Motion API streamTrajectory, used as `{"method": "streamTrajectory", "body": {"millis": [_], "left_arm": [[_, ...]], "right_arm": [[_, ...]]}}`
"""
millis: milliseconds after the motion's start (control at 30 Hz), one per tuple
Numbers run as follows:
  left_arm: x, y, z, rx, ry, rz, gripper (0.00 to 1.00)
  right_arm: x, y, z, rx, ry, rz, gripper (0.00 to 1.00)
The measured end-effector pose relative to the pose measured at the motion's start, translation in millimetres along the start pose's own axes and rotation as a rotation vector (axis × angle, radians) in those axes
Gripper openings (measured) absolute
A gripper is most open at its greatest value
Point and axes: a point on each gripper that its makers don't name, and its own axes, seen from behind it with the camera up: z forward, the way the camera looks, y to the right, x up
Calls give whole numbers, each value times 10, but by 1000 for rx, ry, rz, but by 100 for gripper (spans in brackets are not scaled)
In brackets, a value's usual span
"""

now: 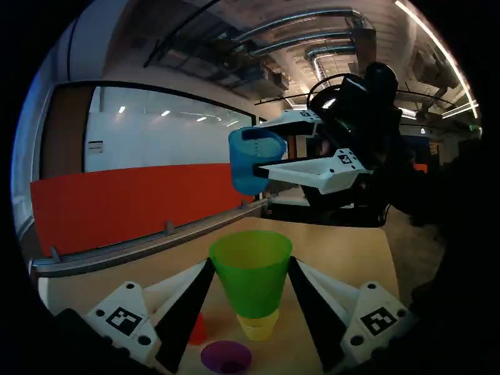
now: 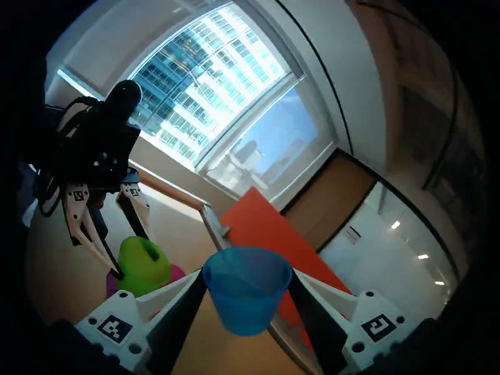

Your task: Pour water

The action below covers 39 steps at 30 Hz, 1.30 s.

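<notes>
My left gripper (image 1: 250, 265) pinches the green cup (image 1: 251, 284) between both fingers, holding it upright above the wooden table (image 1: 356, 250). My right gripper (image 2: 247, 278) clamps the blue cup (image 2: 247, 297) the same way. In the left gripper view the blue cup sits at 12 o'clock, higher than the green cup and apart from it. A yellow cup (image 1: 257, 326), a purple cup (image 1: 226, 357) and a small orange object (image 1: 198, 330) stand at 6 o'clock.
</notes>
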Motion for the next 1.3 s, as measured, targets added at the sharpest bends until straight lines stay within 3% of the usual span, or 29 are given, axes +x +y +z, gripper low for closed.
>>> {"method": "streamTrajectory", "body": {"millis": [700, 1300], "left_arm": [[17, 138, 65, -33, 0, 11, 85], [29, 215, 117, -51, -2, 15, 85]], "right_arm": [[261, 141, 105, -37, 28, -247, 91], [385, 173, 102, -65, 38, -395, 91]]}}
